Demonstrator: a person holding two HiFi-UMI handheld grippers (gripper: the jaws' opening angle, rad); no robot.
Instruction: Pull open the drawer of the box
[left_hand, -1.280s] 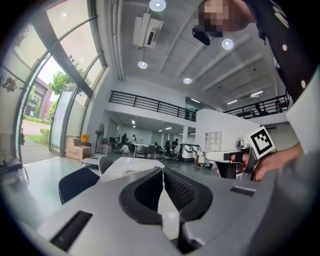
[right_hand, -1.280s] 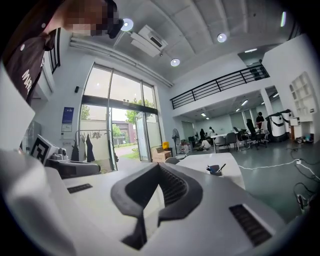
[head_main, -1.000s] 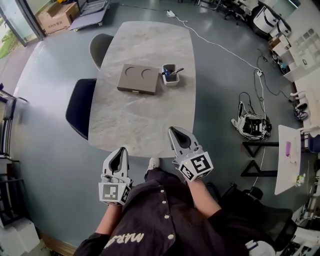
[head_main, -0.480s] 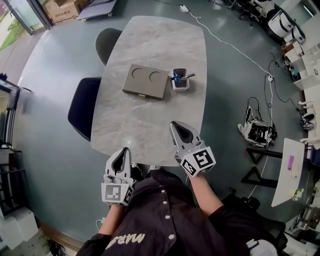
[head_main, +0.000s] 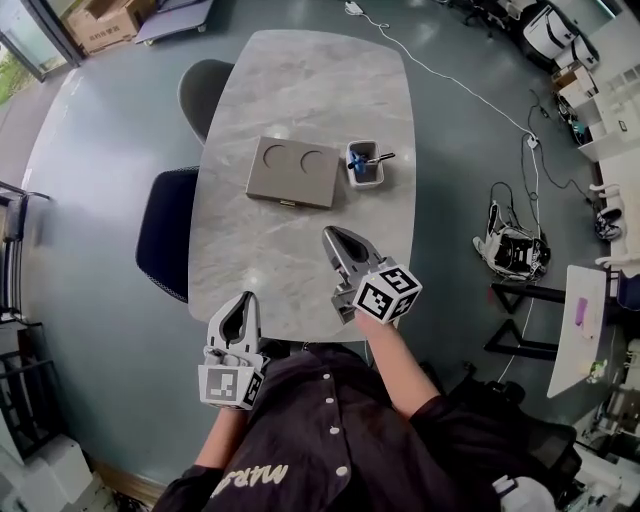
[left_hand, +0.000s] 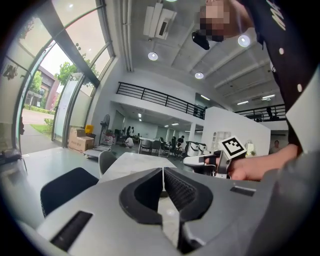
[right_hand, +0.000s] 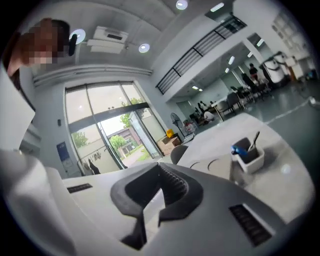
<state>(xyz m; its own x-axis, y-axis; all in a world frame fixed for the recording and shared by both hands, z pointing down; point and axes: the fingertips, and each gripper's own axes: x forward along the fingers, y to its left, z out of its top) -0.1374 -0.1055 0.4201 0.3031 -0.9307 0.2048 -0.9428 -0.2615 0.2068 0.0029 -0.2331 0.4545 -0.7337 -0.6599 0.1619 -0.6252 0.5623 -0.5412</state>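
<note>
My right claw (head_main: 332, 236) and left claw (head_main: 243, 298) both pinched shut, empty — I'd open the right, nip the small front handle (head_main: 289, 203) of the flat brown rectangular box (head_main: 292, 172), pull straight.

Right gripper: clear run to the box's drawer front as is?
Probably yes. Only bare table lies between the right gripper and the box; the tub sits beside it, off that line. Its jaws are shut and must open first.
</note>
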